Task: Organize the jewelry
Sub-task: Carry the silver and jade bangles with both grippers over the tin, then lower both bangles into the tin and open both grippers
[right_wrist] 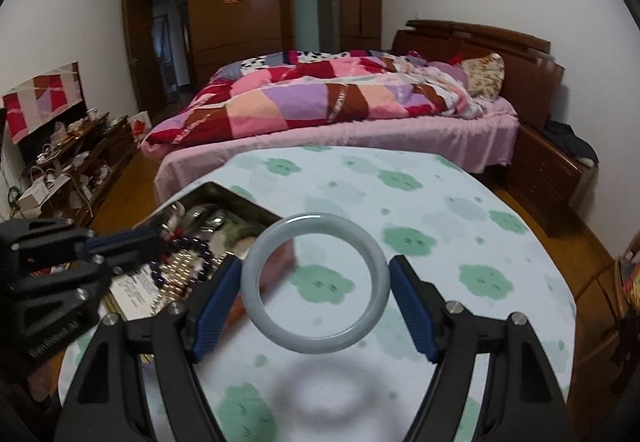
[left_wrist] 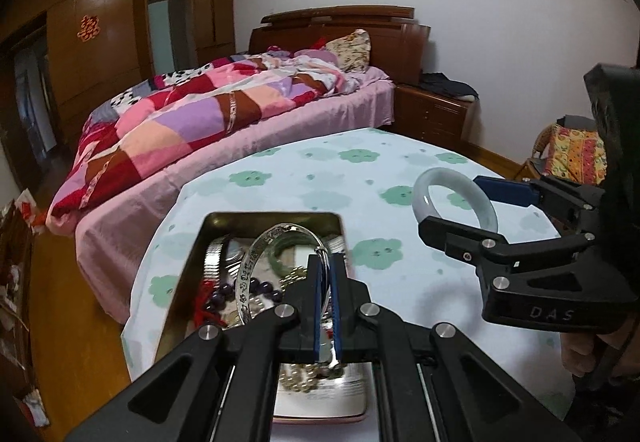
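While left claw [left_wrist: 326,294] pinches silver bangle [left_wrist: 256,262], right claw [right_wrist: 316,294] (spread wide) clamps jade bangle [right_wrist: 376,262].

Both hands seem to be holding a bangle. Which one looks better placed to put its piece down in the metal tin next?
Left, probably. The left gripper, jaws shut on the silver bangle, is right above the metal tin. The right gripper holds the pale jade bangle over bare tablecloth, beside the tin.

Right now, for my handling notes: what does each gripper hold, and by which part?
Left gripper: silver bangle, pinched on its thin band. Right gripper: pale jade bangle, clamped across its outer rim.
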